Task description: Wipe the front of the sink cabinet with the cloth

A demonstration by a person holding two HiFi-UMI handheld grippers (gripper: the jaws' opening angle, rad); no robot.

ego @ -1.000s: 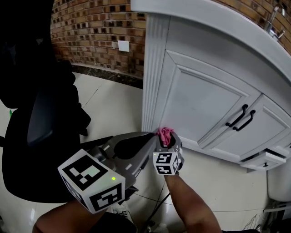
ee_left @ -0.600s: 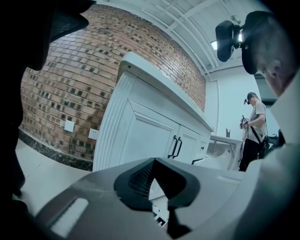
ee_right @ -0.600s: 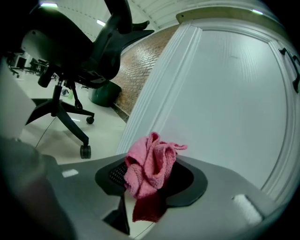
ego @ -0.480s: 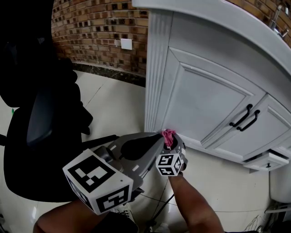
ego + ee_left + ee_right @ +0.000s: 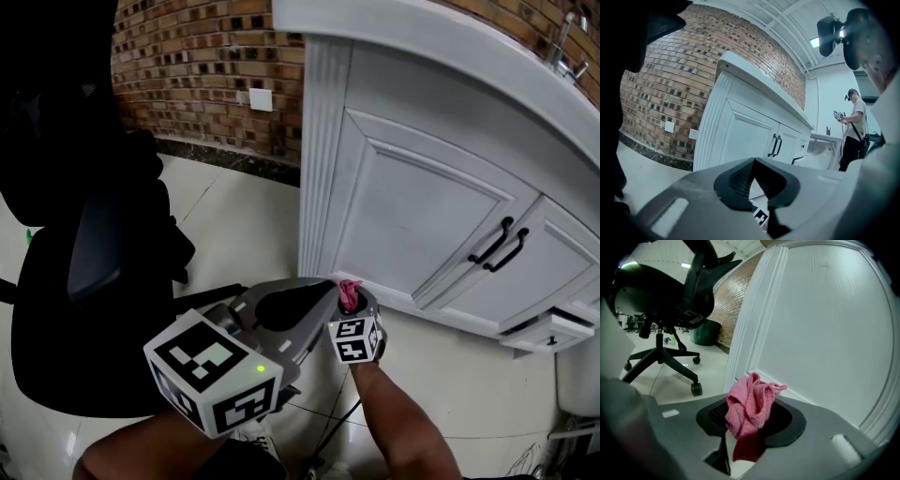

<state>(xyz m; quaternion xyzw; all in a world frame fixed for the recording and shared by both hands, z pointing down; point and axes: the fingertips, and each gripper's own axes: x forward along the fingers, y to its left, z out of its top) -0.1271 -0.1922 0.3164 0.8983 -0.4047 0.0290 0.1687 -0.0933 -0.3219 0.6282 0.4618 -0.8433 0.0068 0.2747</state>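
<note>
Pink cloth [image 5: 349,292] is bunched in the right gripper [image 5: 349,298], whose jaws are clamped on it, a darker tail hanging below the pads in the right gripper view. Over the last second it has slid a little lower and to the right along the foot of the left door of the sink cabinet [image 5: 422,206], so I judge the wiping stroke is running along the bottom edge, with the doors above and to the right not yet reached. The left gripper [image 5: 319,292] has its jaws closed on nothing and sits just beside the right one, covering part of it from above. I cannot tell whether the cloth actually presses on the white panel. The cabinet's right end is cut off.
</note>
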